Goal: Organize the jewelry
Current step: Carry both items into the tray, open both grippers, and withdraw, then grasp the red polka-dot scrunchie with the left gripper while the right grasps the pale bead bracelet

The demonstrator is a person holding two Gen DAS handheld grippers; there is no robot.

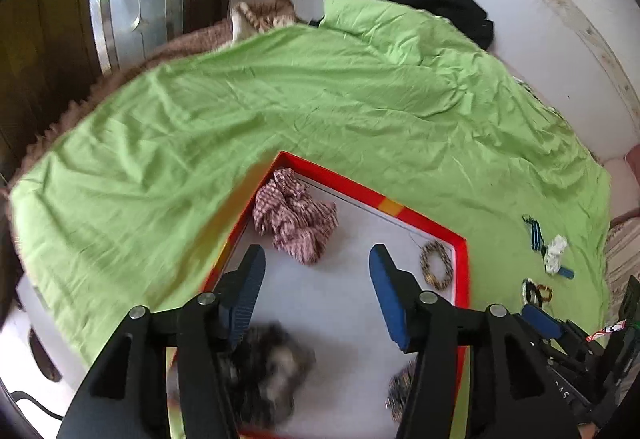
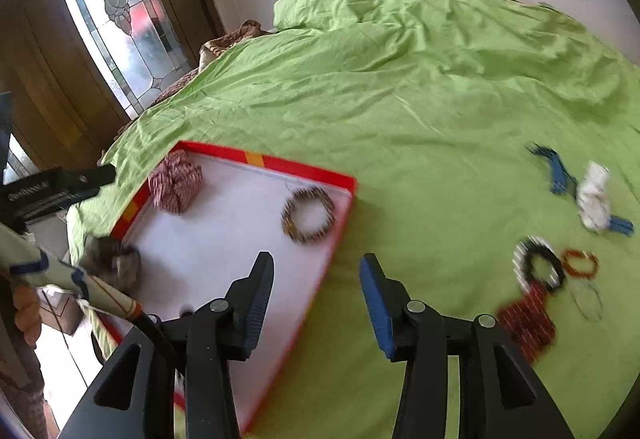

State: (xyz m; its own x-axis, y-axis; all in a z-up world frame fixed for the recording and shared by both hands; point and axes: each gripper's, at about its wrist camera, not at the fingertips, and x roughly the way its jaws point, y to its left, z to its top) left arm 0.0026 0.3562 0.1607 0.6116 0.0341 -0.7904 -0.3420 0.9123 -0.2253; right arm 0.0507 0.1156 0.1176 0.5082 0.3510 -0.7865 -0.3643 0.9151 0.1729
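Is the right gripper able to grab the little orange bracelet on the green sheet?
Probably yes. The right gripper is open and empty, and the orange bracelet lies in the open on the green sheet off to its right, beside other pieces, nothing covering it.

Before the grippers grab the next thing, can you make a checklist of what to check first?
1. Left hand-held gripper empty, jaws apart: ok.
2. Right hand-held gripper empty, jaws apart: ok.
3. Red tray has bare floor left for more: ok. The checked cloth, the beaded bracelet and a dark fuzzy piece are already inside.
4. Everything off the green sheet: not ok. The amber bracelet, black-and-white ring, red piece and blue-and-white piece still lie there.
5. Loose pieces untangled: cannot tell, the picture is blurred.
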